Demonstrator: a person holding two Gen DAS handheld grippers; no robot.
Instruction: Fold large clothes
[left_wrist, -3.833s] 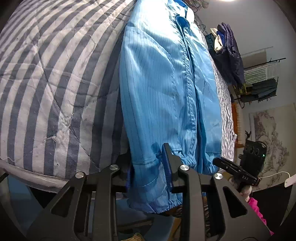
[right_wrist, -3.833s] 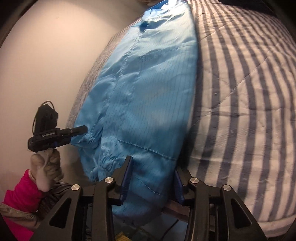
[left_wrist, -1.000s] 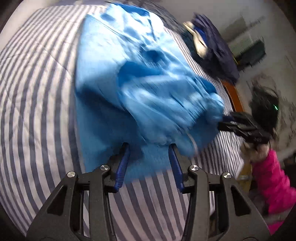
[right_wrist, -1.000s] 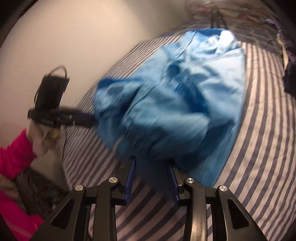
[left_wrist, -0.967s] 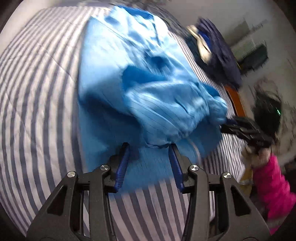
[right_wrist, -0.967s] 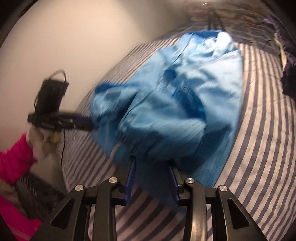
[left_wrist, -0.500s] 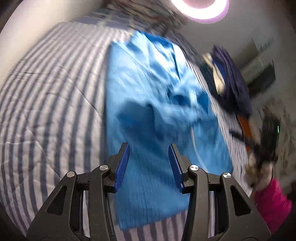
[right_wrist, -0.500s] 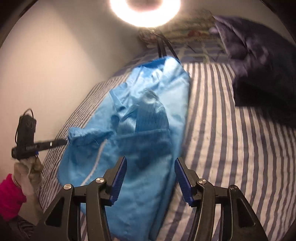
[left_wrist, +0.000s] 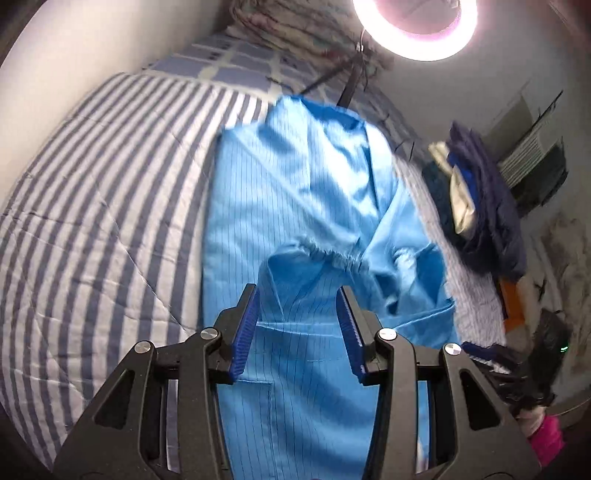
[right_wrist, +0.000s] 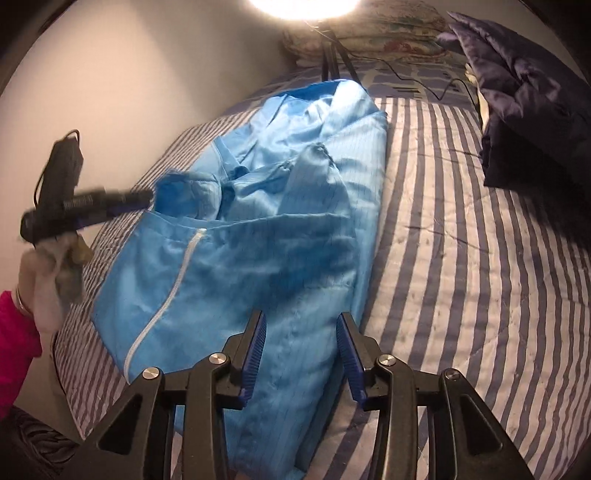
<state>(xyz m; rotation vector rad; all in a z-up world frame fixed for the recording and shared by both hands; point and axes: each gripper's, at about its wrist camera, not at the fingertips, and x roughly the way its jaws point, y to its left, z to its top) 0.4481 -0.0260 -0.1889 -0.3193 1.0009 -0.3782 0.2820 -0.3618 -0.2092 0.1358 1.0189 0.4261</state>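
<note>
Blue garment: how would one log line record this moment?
task: fold; blue garment: folded over itself on striped quilt; left gripper: open

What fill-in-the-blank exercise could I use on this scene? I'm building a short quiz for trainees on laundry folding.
1. The blue garment lies on a bedspread patterned with ____.
2. Down the garment's front runs a white ____.
3. At the head of the bed glows a round ____.
4. In the right wrist view, the heap of dark clothes lies to the ____ of the garment.

Missing words: stripes; zipper; ring light; right
</note>
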